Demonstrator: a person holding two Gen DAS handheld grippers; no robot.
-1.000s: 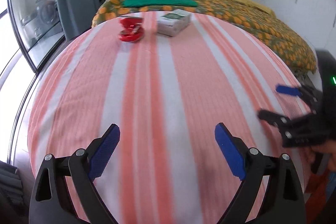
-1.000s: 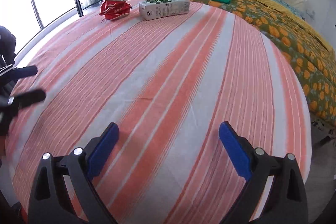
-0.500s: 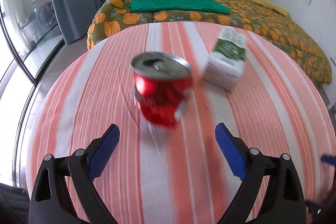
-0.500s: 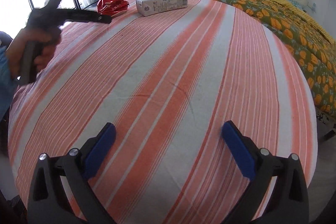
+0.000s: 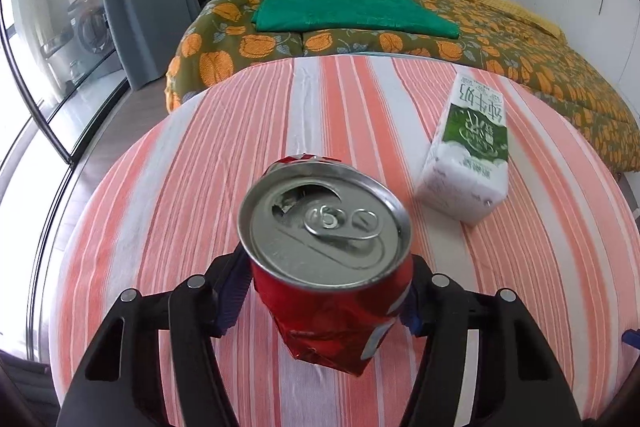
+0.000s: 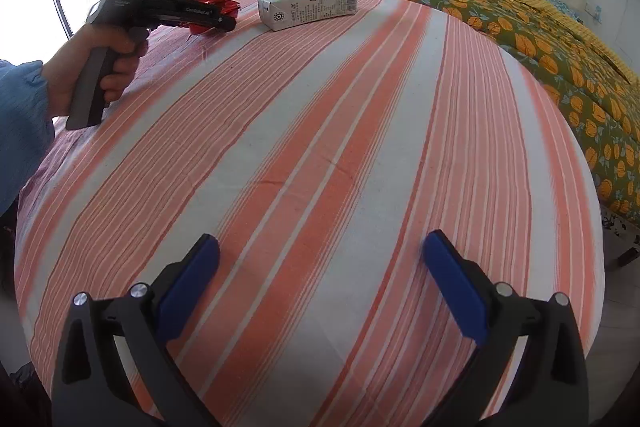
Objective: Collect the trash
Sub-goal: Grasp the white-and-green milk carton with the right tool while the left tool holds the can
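Between the blue pads of the left gripper, a crushed red soda can is sitting upright with its silver lid and pull tab facing the left wrist camera. The jaws have just been closing, and both pads are now pressing against the dented sides of the can, so the left gripper is clamped on it. The can's crumpled base is meeting the striped tablecloth, whose orange, pink and white bands are running away from the jaws toward the far edge. Ahead of the jaws and off to their right, apart from the can, a green-and-white milk carton is lying on its side on the cloth. Beyond the far edge, a bed with an orange-patterned quilt is carrying a folded green cloth.

From the right wrist view, the right gripper is hovering over bare cloth with its jaws spread wide and nothing between them. Far ahead of these jaws and to their left, a person's hand in a blue sleeve is gripping the handle of the left gripper, with red crumpled metal showing at its tip. The carton is lying just to the right of that tip, near the far edge.
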